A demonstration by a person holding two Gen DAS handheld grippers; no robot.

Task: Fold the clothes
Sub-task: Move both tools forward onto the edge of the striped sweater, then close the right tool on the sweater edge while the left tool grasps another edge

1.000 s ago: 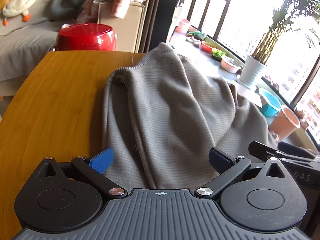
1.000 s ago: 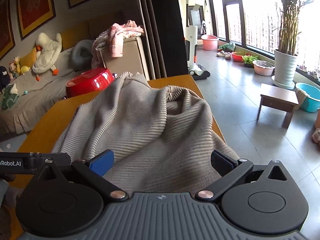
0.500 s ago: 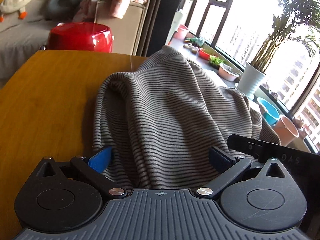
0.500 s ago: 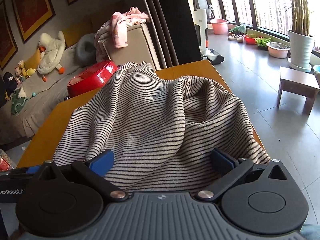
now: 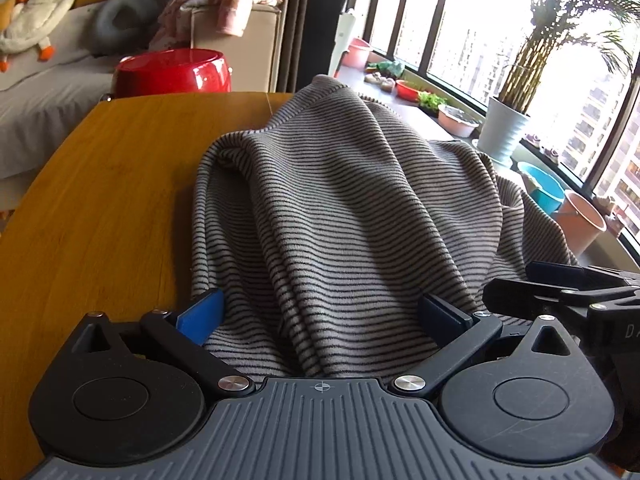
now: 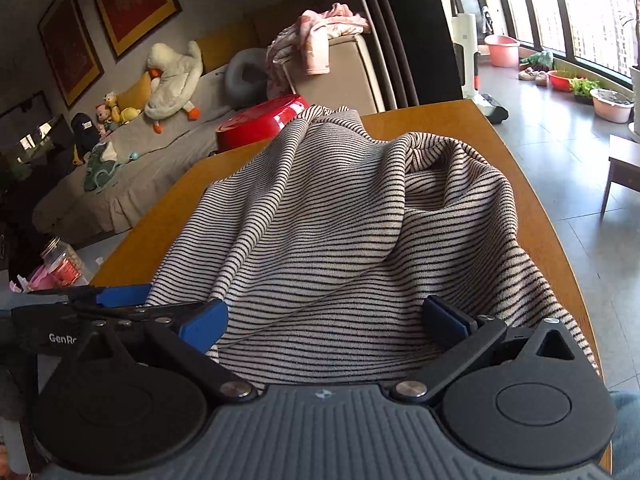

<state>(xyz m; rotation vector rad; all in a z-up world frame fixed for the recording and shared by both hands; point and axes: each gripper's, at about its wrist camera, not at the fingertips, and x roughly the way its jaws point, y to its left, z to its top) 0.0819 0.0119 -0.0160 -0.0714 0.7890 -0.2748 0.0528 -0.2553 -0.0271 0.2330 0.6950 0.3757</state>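
A beige garment with thin black stripes (image 5: 344, 208) lies bunched in loose folds on the wooden table (image 5: 112, 184). Its near hem runs in between the fingers of both grippers. My left gripper (image 5: 320, 314) is open, blue pads wide apart, with cloth lying between them. My right gripper (image 6: 324, 320) is open in the same way over the hem of the striped garment (image 6: 340, 232). The two grippers are side by side: the right gripper (image 5: 568, 292) shows at the left wrist view's right edge, and the left gripper (image 6: 100, 300) at the right wrist view's left edge.
A red bowl (image 5: 172, 72) sits beyond the table's far edge, with a sofa (image 6: 132, 172) holding plush toys behind it. Pink clothes (image 6: 320, 36) hang over a beige box. Plant pots and basins (image 5: 504, 132) line the window; a low stool (image 6: 624, 172) stands on the floor right.
Both grippers have drawn nearer to the garment and tilted down a little, so the cloth fills more of each view. Their fingers stay wide apart. The folds have hardly moved.
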